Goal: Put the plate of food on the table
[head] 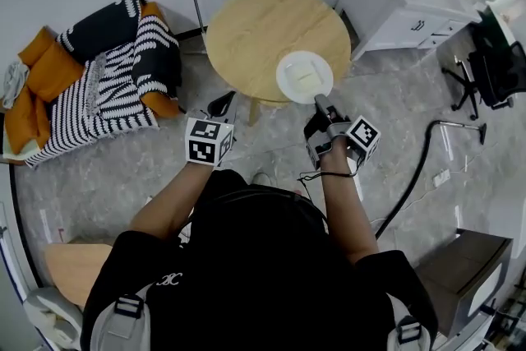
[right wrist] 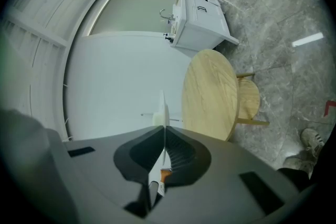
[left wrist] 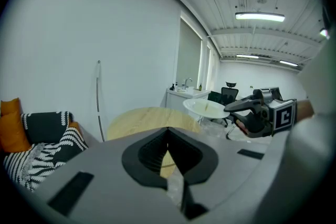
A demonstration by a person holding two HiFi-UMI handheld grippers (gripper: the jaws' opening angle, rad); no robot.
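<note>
- Currently right tool is clamped on the near rim of the plate of food, held roughly level above the tabletop at its near-right edge.
- Tabletop centre lies ahead-left of the plate, so push forward, then lower.
- Left tool closed, empty.

This looks like a home-style sitting corner set up inside an office or lab building. In the head view a round wooden table stands at upper centre. A seat heaped with orange cushions and black-and-white striped throws fills the left, and a white sink cabinet sits at upper right. A black office chair stands at the right edge on the grey marble-look floor. The left gripper view shows a beamed ceiling with strip lights at upper right.
</note>
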